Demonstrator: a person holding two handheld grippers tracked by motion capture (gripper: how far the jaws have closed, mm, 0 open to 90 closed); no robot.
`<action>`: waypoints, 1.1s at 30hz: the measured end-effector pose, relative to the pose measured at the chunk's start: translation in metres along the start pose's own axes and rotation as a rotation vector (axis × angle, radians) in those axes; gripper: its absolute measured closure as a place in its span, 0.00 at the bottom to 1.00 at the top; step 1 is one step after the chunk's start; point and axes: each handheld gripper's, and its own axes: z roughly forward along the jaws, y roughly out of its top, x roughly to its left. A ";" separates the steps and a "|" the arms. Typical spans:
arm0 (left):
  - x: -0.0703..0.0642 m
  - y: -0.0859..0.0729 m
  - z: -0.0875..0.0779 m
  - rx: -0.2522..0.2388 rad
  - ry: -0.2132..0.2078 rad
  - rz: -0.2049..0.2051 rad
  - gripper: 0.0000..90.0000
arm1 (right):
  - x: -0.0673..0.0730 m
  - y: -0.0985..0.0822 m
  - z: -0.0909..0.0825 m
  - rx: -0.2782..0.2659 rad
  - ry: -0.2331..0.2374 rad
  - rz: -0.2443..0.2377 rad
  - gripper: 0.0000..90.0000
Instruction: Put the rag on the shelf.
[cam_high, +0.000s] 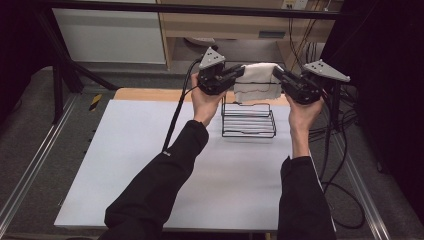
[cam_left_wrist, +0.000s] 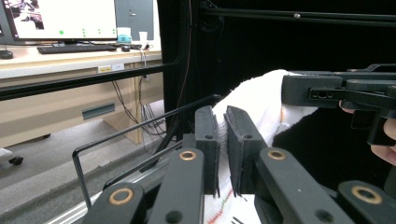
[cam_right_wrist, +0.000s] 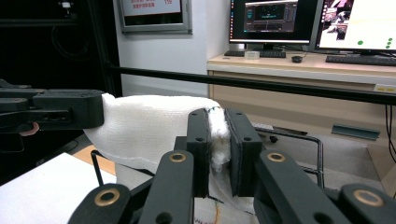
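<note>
The person held a white towel (cam_high: 257, 80) stretched between both claws, above the far end of the worktop (cam_high: 150, 165), toward twelve o'clock, over a black wire basket (cam_high: 248, 120). The left claw (cam_high: 239, 74) was clamped on the towel's nine-o'clock edge and the right claw (cam_high: 277, 75) on its three-o'clock edge; that two-sided grip probably kept the cloth spread and taut, ready to lower into or drape over the basket.

The high view gave the layout: towel hanging directly above the basket, arms level. The left gripper view showed the pads (cam_left_wrist: 240, 140) pinching a fold of towel (cam_left_wrist: 254, 100), with coloured stitching along the hem. The right gripper view showed the right claw (cam_right_wrist: 218, 149) biting the bunched cloth (cam_right_wrist: 154, 121), and the basket's rim (cam_right_wrist: 306, 140) just beneath.
</note>
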 end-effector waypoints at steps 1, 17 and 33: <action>-0.001 0.000 -0.001 0.001 -0.003 -0.001 0.92 | 0.001 0.000 -0.001 0.000 0.001 0.003 0.90; -0.006 -0.011 -0.009 0.060 -0.028 -0.017 0.91 | 0.005 -0.013 -0.014 0.021 0.041 -0.004 0.87; -0.010 -0.014 -0.013 0.119 -0.034 -0.035 0.89 | 0.006 -0.025 -0.021 0.068 0.071 -0.025 0.89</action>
